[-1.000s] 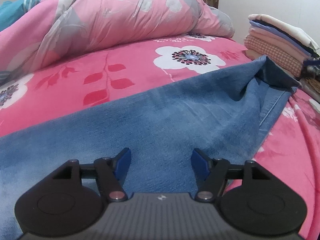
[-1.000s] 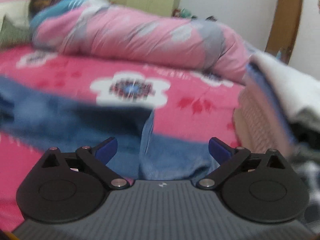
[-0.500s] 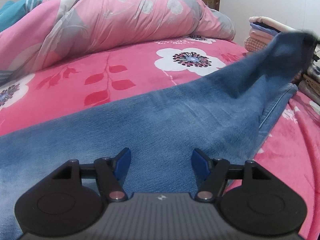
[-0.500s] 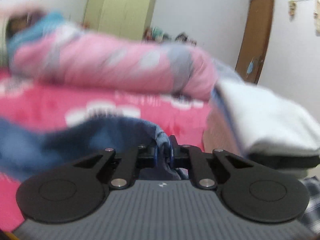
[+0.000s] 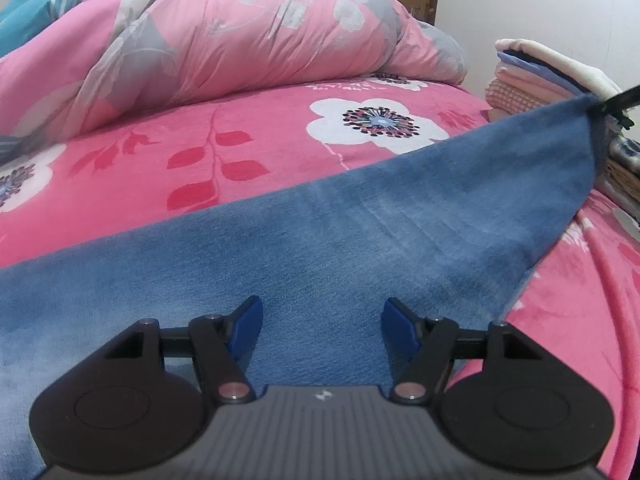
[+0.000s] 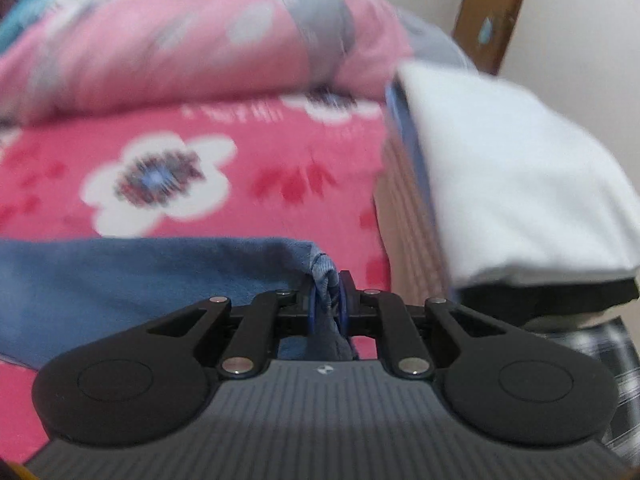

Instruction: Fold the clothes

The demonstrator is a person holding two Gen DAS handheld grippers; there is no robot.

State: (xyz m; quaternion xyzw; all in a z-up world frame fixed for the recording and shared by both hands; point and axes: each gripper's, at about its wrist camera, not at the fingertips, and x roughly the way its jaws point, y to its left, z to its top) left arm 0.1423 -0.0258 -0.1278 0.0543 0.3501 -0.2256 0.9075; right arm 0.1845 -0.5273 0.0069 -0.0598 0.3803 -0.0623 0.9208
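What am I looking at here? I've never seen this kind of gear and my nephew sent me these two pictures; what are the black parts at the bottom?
Those black parts are hand-held grippers, one in each of a person's hands, each with a camera looking forward along its two fingers. One picture is from the left gripper, the other from the right gripper. Both look over a bed with a pink flowered blanket, where blue jeans are spread out. The left gripper is open, above the denim. The right gripper is shut on an end of the jeans, lifted off the bed. To the right sits a stack of folded clothes; a bunched pink quilt lies behind.
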